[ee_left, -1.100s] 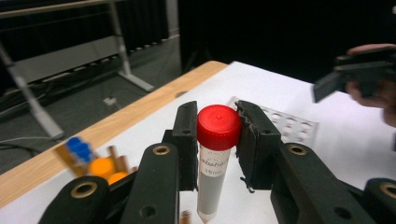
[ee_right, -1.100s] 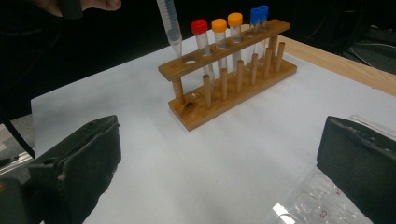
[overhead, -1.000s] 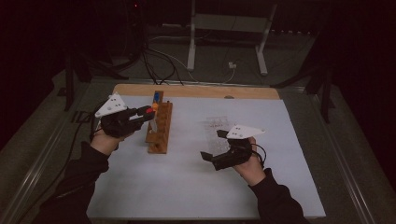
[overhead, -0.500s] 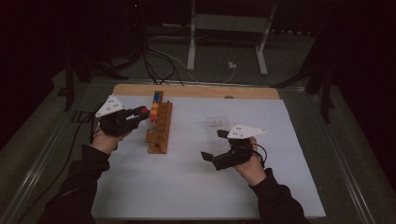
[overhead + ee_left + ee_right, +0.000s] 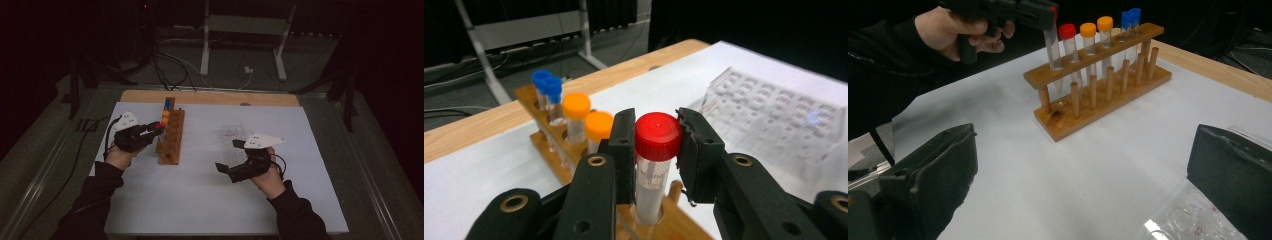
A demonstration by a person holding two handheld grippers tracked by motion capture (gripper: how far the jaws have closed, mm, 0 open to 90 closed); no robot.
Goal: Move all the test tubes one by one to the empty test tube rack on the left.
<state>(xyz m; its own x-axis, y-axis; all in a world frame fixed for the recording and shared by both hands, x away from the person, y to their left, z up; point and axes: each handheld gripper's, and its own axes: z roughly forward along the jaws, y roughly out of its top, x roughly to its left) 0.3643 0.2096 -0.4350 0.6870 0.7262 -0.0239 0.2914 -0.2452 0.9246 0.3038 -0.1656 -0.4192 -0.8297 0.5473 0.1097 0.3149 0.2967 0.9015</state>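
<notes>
My left gripper [image 5: 656, 150] is shut on a red-capped clear tube [image 5: 657, 135], pads pressing on the cap. The tube's lower end stands in a hole at the near end of the wooden rack [image 5: 526, 93]. In the right gripper view, the left gripper [image 5: 1040, 11] holds that tube [image 5: 1052, 47] upright through the top bar of the rack [image 5: 1098, 107], beside another red-capped tube [image 5: 1066, 31], two orange-capped ones [image 5: 1096, 26] and two blue-capped ones [image 5: 1130, 16]. From above, the left gripper [image 5: 159, 127] sits at the rack [image 5: 170, 142]. My right gripper [image 5: 228, 156] stays open and empty right of it.
A clear plastic tray [image 5: 231, 133] lies on the white sheet [image 5: 200, 200] just beyond my right gripper, and its corner [image 5: 1188, 215] lies under the right gripper's jaws. A wooden board edge [image 5: 210, 97] runs along the far side. Cables and a metal stand lie on the floor beyond.
My left gripper has come down with the red-capped tube, sinking it into the rack's near hole. The right gripper has stayed where it was.
</notes>
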